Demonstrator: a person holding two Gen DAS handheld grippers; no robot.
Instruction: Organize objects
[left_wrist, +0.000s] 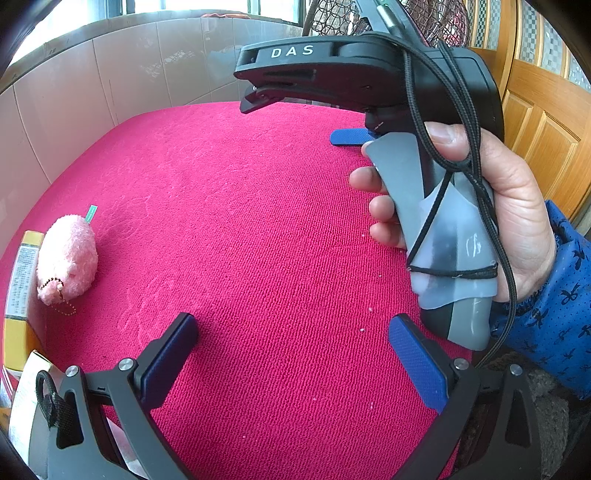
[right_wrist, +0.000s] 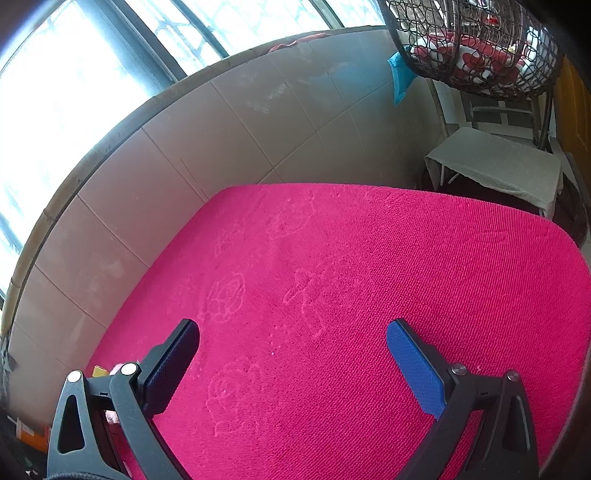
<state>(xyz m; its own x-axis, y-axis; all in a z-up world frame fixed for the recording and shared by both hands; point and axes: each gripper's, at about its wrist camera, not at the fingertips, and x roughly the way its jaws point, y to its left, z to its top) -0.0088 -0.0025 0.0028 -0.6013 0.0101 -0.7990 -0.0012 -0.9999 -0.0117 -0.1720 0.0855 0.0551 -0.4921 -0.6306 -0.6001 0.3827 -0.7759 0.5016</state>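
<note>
Left wrist view shows both the left gripper (left_wrist: 293, 363) and right gripper (right_wrist: 293, 369) with jaws apart and empty, so the left should swing to the pink plush toy (left_wrist: 68, 258) far off its left jaw and pinch its soft middle.

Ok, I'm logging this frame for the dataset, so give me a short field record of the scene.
surface: pink mat
toy: pink plush toy at the mat's left edge, lying free
beside toy: yellow box, touching it
left gripper: fingers open, empty, above bare mat
right gripper: fingers open, empty
right hand: on the grey handle
</note>
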